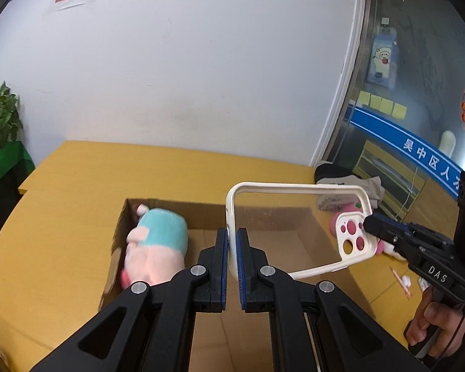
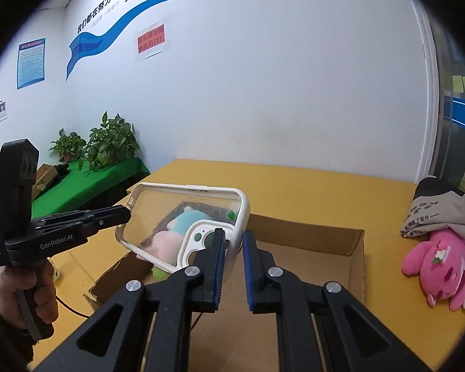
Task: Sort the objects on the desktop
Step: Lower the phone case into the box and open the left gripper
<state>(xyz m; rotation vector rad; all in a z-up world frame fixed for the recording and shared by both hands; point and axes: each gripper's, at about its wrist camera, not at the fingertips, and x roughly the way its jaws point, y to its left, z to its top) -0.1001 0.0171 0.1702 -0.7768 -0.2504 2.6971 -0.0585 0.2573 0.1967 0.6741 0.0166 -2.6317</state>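
A clear phone case (image 1: 294, 226) with a white rim hangs level above an open cardboard box (image 1: 201, 214). My left gripper (image 1: 232, 235) is shut on the rim at its plain end. My right gripper (image 1: 369, 223) grips the camera-cutout end. In the right wrist view the right gripper (image 2: 234, 238) is shut on the phone case (image 2: 186, 214) rim, and the left gripper (image 2: 125, 214) pinches the far end. A teal and pink plush toy (image 1: 158, 245) lies inside the box at its left side. The plush toy (image 2: 183, 220) shows through the case.
A pink plush (image 2: 440, 263) lies on the yellow table (image 2: 294, 186) right of the box (image 2: 325, 232), under a grey cloth bag (image 2: 440, 210). An orange pencil (image 1: 401, 282) lies near it. Potted plants (image 2: 108, 145) stand on a green table (image 2: 93, 183) at left.
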